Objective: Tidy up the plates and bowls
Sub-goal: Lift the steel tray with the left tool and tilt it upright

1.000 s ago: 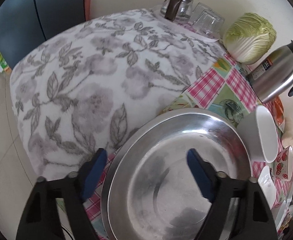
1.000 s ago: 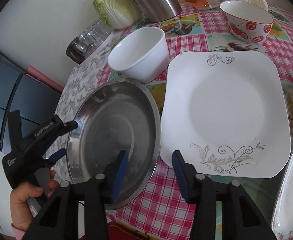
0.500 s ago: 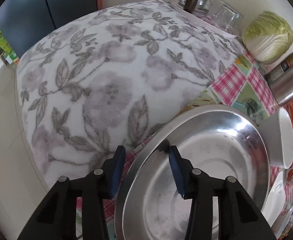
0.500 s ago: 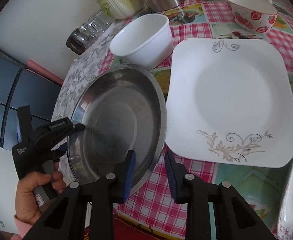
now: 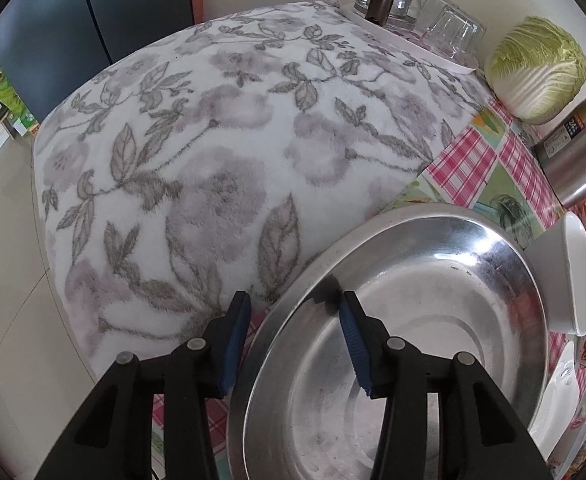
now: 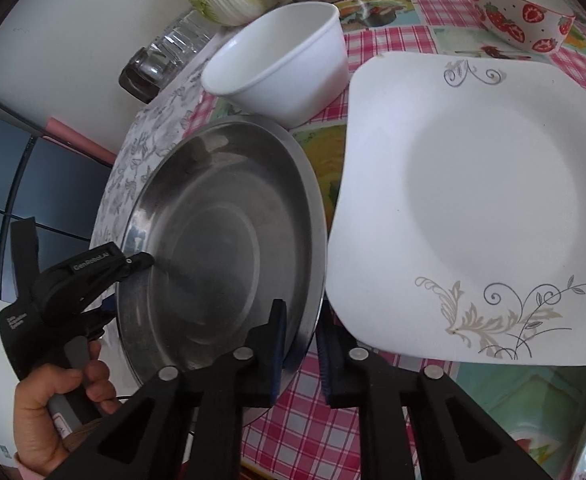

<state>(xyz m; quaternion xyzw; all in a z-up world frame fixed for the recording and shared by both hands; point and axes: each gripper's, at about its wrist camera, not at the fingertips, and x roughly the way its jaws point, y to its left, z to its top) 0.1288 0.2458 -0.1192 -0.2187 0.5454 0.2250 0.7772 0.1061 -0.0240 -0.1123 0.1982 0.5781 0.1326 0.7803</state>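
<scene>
A second ago both my grippers stood wide over the steel plate; since then I have brought both sets of jaws in on its rim. My left gripper had one finger well out over the flowered cloth and the other over the plate's middle; now the gap is narrow and the rim runs up between my two blue pads, one pad inside the dish, the other outside over the cloth. I cannot tell whether those pads actually press the metal. My right gripper has come down onto the near edge of the plate, and its jaws have gone from a loose straddle to a tight pinch on the rim, one pad inside, one outside.

The plate is round, so it has no long axis; it faces up, hollow toward me. It lies between my two grippers, left at its far-left rim, right at its near rim. Just right of my right fingers lies the square white plate, its edge close beside the steel one. Beyond the steel plate stands the white bowl.
</scene>
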